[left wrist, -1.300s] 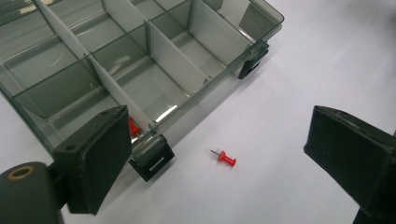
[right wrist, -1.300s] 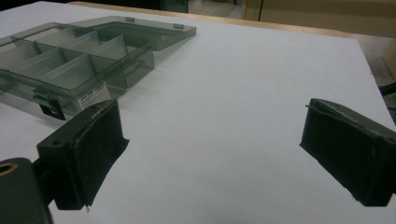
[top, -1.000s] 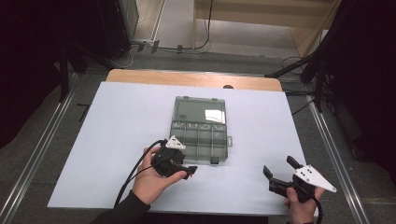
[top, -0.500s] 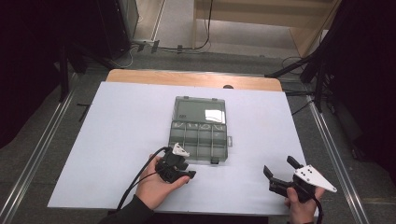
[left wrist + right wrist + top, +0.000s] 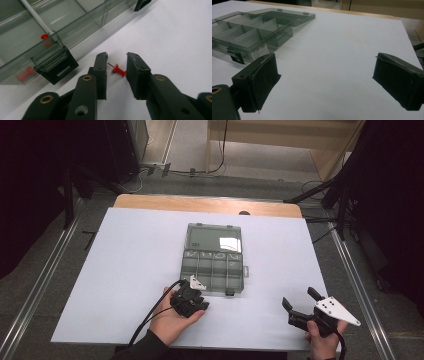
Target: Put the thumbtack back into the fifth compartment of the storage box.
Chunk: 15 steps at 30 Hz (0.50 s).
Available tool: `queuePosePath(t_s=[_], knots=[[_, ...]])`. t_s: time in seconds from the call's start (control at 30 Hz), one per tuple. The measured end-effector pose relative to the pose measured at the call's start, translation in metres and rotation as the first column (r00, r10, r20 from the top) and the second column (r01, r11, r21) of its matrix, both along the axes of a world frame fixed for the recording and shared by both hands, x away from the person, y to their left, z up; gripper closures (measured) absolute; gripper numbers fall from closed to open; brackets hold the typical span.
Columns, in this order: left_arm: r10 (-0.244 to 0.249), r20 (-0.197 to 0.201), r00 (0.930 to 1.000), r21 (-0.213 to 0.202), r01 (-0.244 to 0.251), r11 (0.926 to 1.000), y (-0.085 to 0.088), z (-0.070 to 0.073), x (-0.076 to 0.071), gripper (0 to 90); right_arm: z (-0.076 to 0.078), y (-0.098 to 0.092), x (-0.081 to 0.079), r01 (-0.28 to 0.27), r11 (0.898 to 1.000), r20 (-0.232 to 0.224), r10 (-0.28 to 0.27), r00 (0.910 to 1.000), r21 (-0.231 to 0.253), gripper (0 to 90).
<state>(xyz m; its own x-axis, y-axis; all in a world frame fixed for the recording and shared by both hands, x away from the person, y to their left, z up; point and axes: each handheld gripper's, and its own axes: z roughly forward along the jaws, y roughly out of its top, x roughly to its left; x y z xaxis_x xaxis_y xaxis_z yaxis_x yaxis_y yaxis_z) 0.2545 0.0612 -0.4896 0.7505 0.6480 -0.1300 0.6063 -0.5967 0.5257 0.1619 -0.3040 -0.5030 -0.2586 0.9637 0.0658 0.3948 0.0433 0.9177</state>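
One red pushpin [image 5: 119, 70] lies on the table [image 5: 125, 270] between the closing jaws of the left gripper [image 5: 117, 65], not yet pinched; tiny, light, hard and sharp-tipped, it is probably best taken by its plastic head, while the right gripper [image 5: 325, 82] gapes empty.

pushpin [image 5: 119, 70] on table [image 5: 130, 270], before organizer box [image 5: 214, 259]

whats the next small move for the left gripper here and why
Probably close the left gripper the rest of the way on the red pin. Its jaws have just been closing, the pin lies on the sheet between them, and a gap shows beside the left pad, so nothing is gripped yet.
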Motion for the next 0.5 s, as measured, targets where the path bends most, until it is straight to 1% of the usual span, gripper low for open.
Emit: queuePosePath(t_s=[0.1,0.27,0.37,0.43,0.5], knots=[[-0.005,0.001,1.0000,0.001,0.005,1.0000,0.0010,-0.0002,0.0007,76.0,0.0000,0.0001,0.0000,0.001,1.000,0.000,-0.001,1.0000,-0.002,5.8],[-0.031,-0.002,0.9995,0.006,0.031,0.9995,0.0019,0.0000,0.0011,76.2,0.0000,0.0000,0.0000,0.003,1.000,0.000,-0.003,1.0000,0.004,5.8],[-0.047,-0.002,0.9989,-0.002,0.047,0.9989,0.0034,-0.0003,0.0019,76.2,0.0002,-0.0003,-0.0003,0.005,1.000,0.000,-0.005,1.0000,0.002,5.8],[-0.058,-0.002,0.9983,-0.015,0.058,0.9982,0.0045,-0.0008,0.0026,76.2,0.0002,-0.0005,-0.0003,0.005,1.000,0.000,-0.005,1.0000,0.004,5.8],[-0.074,-0.009,0.9972,-0.017,0.073,0.9972,0.0060,-0.0004,0.0040,76.2,0.0003,-0.0006,-0.0003,0.005,1.000,0.000,-0.005,1.0000,0.003,5.8]])
